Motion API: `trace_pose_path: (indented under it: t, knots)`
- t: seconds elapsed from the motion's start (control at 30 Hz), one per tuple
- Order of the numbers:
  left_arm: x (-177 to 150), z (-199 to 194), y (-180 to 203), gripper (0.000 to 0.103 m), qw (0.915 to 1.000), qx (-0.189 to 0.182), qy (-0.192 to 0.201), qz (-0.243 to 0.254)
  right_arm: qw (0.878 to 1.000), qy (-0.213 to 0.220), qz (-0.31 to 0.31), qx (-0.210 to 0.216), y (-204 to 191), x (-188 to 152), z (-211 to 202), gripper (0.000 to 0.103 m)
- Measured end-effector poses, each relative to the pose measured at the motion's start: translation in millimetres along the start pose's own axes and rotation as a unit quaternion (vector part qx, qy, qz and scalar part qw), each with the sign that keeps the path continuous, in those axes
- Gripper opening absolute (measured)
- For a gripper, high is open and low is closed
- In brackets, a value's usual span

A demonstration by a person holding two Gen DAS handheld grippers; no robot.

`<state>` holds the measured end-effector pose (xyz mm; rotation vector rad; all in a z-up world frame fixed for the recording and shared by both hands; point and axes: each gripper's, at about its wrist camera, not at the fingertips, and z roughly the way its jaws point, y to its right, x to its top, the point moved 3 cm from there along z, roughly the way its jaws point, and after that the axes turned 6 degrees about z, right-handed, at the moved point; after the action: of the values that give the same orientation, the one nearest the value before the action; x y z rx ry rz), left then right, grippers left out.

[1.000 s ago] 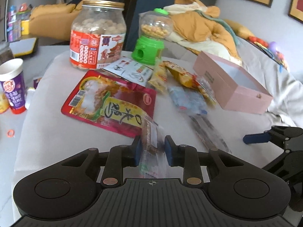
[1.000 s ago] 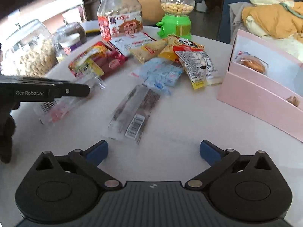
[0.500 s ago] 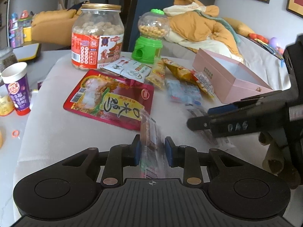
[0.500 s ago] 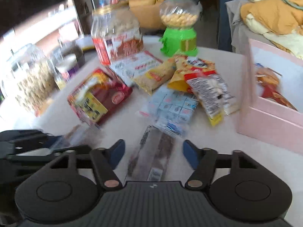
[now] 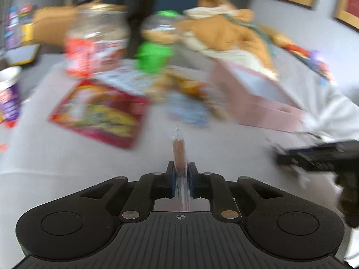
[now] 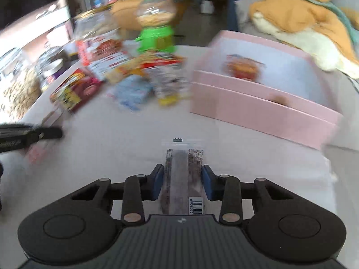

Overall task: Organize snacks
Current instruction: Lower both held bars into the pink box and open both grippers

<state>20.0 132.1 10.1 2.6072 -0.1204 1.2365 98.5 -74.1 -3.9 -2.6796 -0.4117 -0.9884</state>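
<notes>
Left wrist view: the left gripper (image 5: 180, 180) is clenched on a thin clear snack packet (image 5: 178, 150), which stands on edge and pokes forward above the white table (image 5: 67, 157). The pink box (image 5: 253, 98) sits ahead and to the right of it; between packet and box lies the loose pile of snacks, too blurred to name singly. The grip is on a narrow strip of slippery film, so a quick swing toward the box could let the packet twist or slide out. The right gripper (image 5: 289, 154) is close at the right edge, and the two tools could knock together over the box.

Right wrist view: the right gripper (image 6: 181, 185) is closing on a flat dark snack bar (image 6: 182, 174) with a barcode, which lies between its pads, the box ahead and to the right. The pads meet the wrapper's edges, so it may buckle or slip rather than lift. The box's near wall (image 6: 258, 109) stands tall; a low carry could catch on it.
</notes>
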Motion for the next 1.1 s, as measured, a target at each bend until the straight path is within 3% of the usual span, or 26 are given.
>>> trace_pose_path:
  t: [0.13, 0.3, 0.37, 0.43, 0.53, 0.6, 0.7, 0.83, 1.0, 1.07, 1.1]
  knots:
    - [16.2, -5.2, 52.9, 0.015, 0.9978, -0.046, 0.021, 0.043, 0.999, 0.033, 0.042, -0.007, 39.0, -6.9, -27.1, 0.036]
    - [81.4, 2.1, 102.6, 0.015, 0.9920, -0.080, 0.086, 0.048, 0.995, 0.078, 0.060, 0.003, 69.7, -10.7, -54.7, 0.036]
    - [116.8, 20.9, 117.7, 0.015, 0.9872, -0.087, 0.129, 0.033, 0.994, 0.094, 0.060, 0.008, 79.6, -11.2, -61.6, 0.037]
    - [144.8, 55.8, 125.1, 0.016, 0.9844, -0.094, 0.148, 0.013, 0.993, 0.104, 0.061, 0.008, 85.5, -11.1, -61.5, 0.037]
    - [166.6, 124.6, 115.9, 0.016, 0.9892, -0.083, 0.098, -0.071, 0.992, 0.105, 0.064, 0.001, 91.4, -13.0, -55.4, 0.036]
    - [166.1, 141.4, 105.8, 0.019, 0.9888, -0.051, 0.095, -0.103, 0.993, 0.102, 0.065, -0.005, 95.9, -17.3, -52.5, 0.036]
    - [156.5, 134.5, 89.0, 0.019, 0.9878, -0.046, 0.106, -0.104, 0.992, 0.104, 0.070, -0.015, 106.3, -21.4, -55.0, 0.036]
    - [126.3, 101.5, 71.7, 0.019, 0.9933, -0.045, 0.096, -0.045, 0.989, 0.114, 0.094, -0.005, 124.7, -6.2, -63.4, 0.036]
    - [94.3, 74.9, 56.1, 0.019, 0.9958, -0.033, 0.079, -0.031, 0.978, 0.177, 0.108, 0.012, 130.3, 58.5, -83.6, 0.037]
    - [85.7, 77.7, 47.4, 0.019, 0.9979, -0.018, 0.048, -0.041, 0.969, 0.210, 0.125, 0.030, 133.6, 91.8, -82.6, 0.046]
    - [82.3, 81.3, 40.6, 0.019, 0.9984, -0.008, 0.024, -0.051, 0.964, 0.224, 0.134, 0.039, 136.3, 107.6, -78.2, 0.055]
